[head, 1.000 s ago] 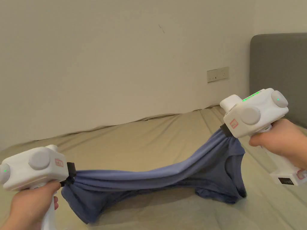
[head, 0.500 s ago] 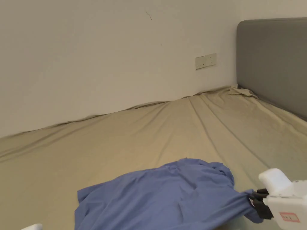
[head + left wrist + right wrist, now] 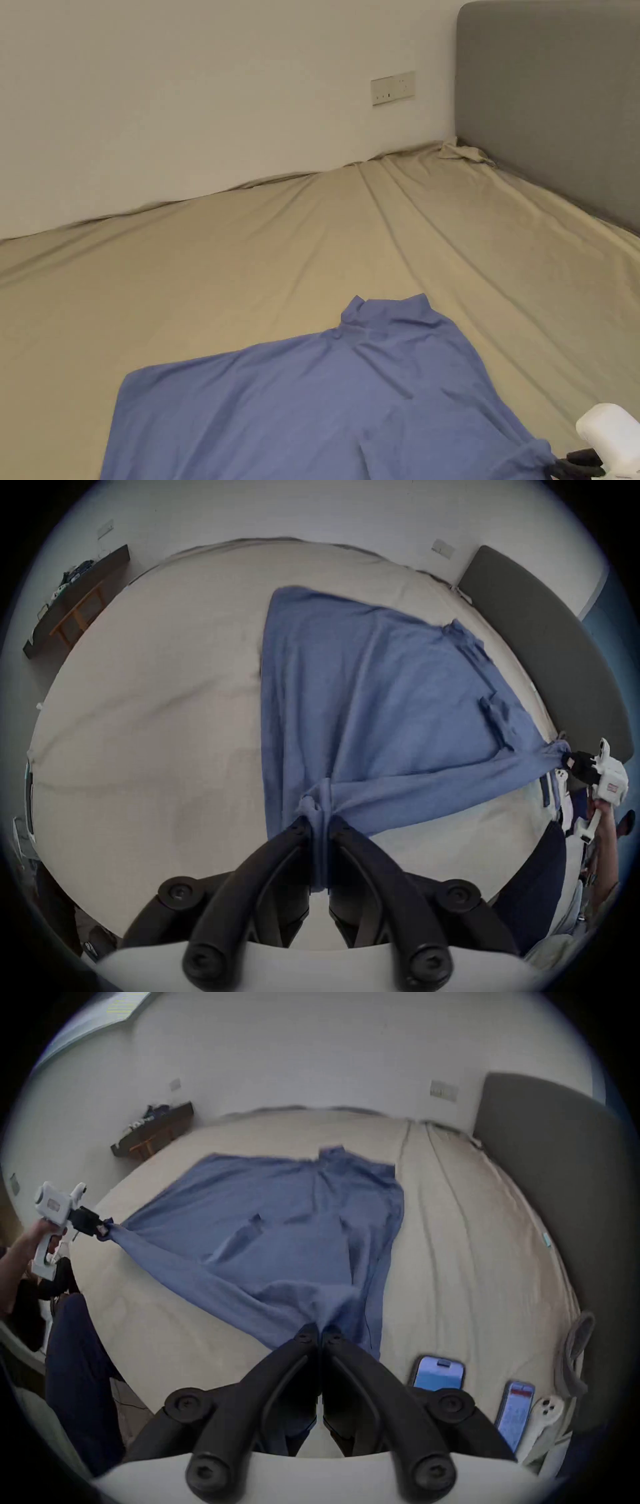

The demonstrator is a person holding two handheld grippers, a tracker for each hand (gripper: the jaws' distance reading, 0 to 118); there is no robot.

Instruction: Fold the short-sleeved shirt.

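A blue short-sleeved shirt (image 3: 300,400) lies spread out on the beige bed sheet (image 3: 250,250), a sleeve pointing toward the far wall. My left gripper (image 3: 320,821) is shut on a bunched corner of the shirt (image 3: 363,701) near the bed's front edge. My right gripper (image 3: 320,1329) is shut on another gathered corner of the shirt (image 3: 277,1227). In the head view the right gripper (image 3: 562,465) sits at the bottom right with cloth pinched in it. The edge between both grippers is pulled taut. Each gripper view also holds the other one: the right gripper (image 3: 569,759) and the left gripper (image 3: 100,1229).
A grey headboard (image 3: 550,94) rises at the right end of the bed. Two phones (image 3: 438,1373) and a white controller (image 3: 543,1418) lie on the sheet near the right gripper. A dark shelf (image 3: 76,597) stands by the far wall. A person's dark trouser leg (image 3: 79,1373) is beside the bed.
The shirt hung bunched between the raised grippers a second ago; it now lies spread flat on the bed. Both grippers have dropped low toward the front edge, still holding their corners.
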